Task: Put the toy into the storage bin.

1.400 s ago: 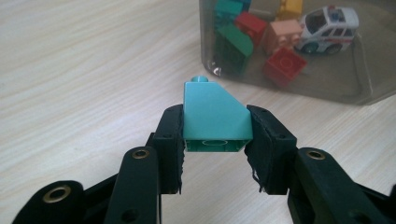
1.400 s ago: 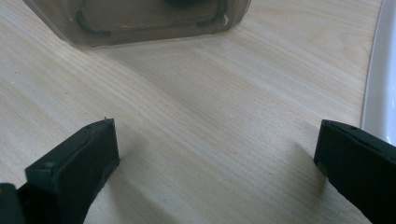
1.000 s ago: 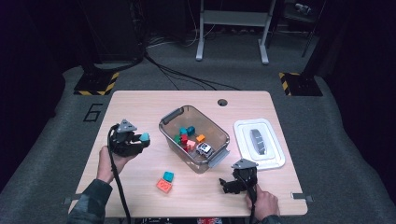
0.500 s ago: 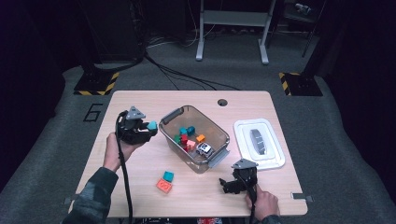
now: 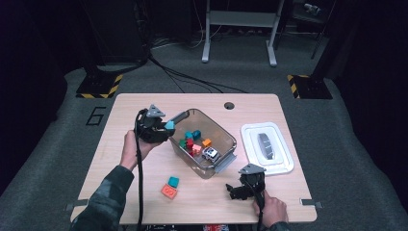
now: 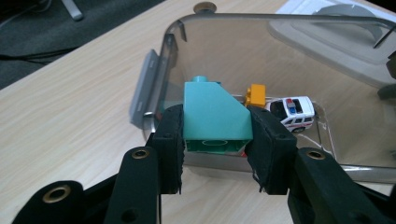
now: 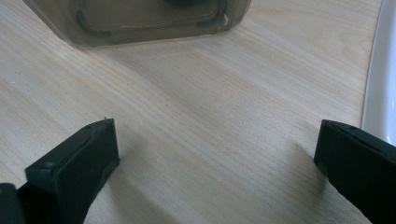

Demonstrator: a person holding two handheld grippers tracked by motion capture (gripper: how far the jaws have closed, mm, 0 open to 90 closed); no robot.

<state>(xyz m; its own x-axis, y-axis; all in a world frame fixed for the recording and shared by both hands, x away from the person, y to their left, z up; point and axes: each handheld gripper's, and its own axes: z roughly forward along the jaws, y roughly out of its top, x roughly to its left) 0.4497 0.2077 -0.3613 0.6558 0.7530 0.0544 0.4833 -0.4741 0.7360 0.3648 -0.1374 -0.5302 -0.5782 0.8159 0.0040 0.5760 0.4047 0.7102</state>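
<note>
A teal sloped brick (image 6: 212, 114) is clamped between the pads of my left gripper (image 6: 215, 140), which is shut on it. In the high view this left gripper (image 5: 166, 129) hangs at the near-left rim of the clear plastic bin (image 5: 226, 137), with the teal brick (image 5: 169, 125) at its tip. Inside the bin lie several bricks and a white toy police car (image 6: 293, 111). My right gripper (image 7: 217, 154) rests low over bare wood with its jaws wide open and nothing between them. It lies near the table's front edge as the right gripper (image 5: 238, 190) in the high view.
The bin's white lid (image 5: 267, 149) lies flat to the right of the bin. On the table in front of the bin sit a small teal brick (image 5: 173, 182) and an orange brick (image 5: 168, 191). A round cable hole (image 5: 229, 105) marks the far edge.
My left gripper has carried the teal brick right and slightly up, from the table's left side to the bin's rim. The right gripper has stayed where it was.
</note>
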